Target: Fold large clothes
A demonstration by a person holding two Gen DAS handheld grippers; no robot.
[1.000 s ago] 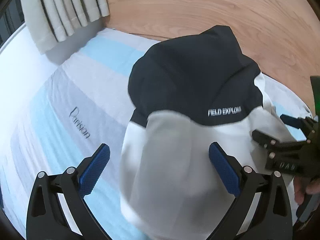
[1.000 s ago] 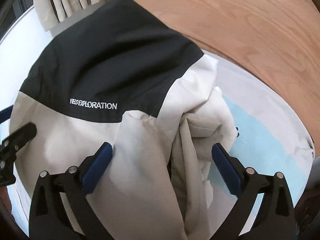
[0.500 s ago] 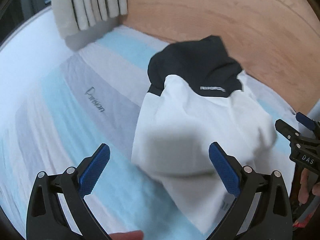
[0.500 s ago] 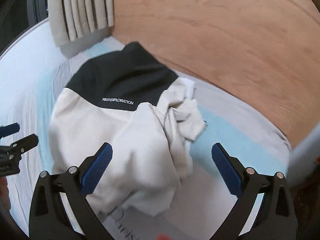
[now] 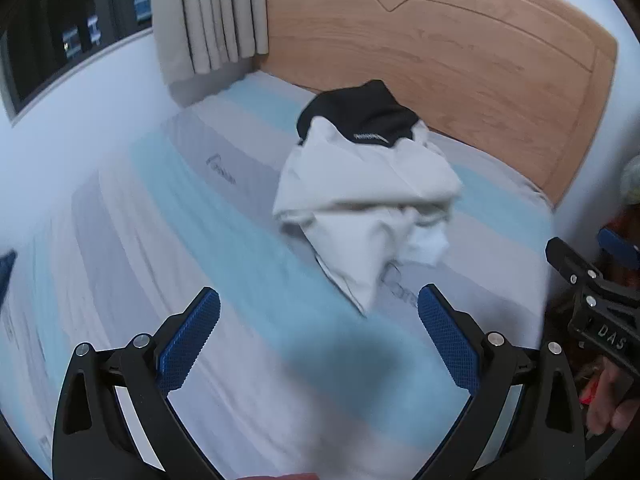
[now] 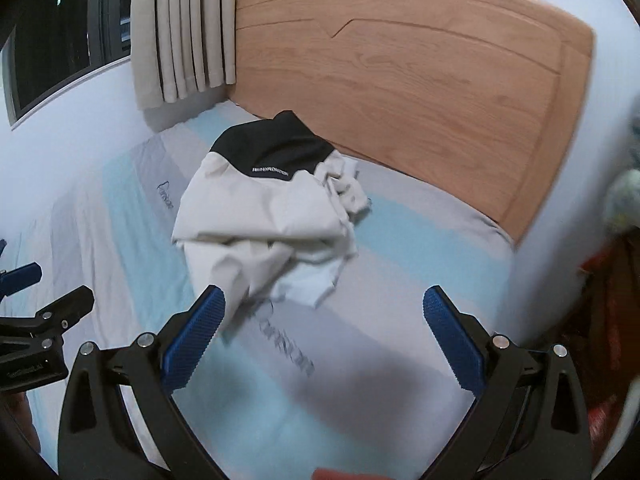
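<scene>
Left gripper (image 5: pixel 319 320): blue pads (image 5: pixel 188 340) spread wide, nothing between them, hanging over the striped bed sheet (image 5: pixel 224 264). Right gripper (image 6: pixel 324 324): same, fingers (image 6: pixel 454 342) released and wide apart, gripping nothing. Each gripper also shows at the edge of the other's view: the right one at the right edge of the left wrist view, the left one at the left edge of the right wrist view.

Jacket (image 5: pixel 366 184), white body with a black upper panel and small white lettering, lies in a loose bundle on the mattress ahead of both grippers, apart from them. Black part points toward the wooden headboard (image 5: pixel 460 64) and sits near it. White fabric is bunched and creased at the near end, one corner trailing toward the grippers.

Beige curtain (image 5: pixel 208 16) hangs at the far left beside the headboard, dark window (image 5: pixel 60 28) left of it. Sheet has light blue and grey bands with a printed logo
</scene>
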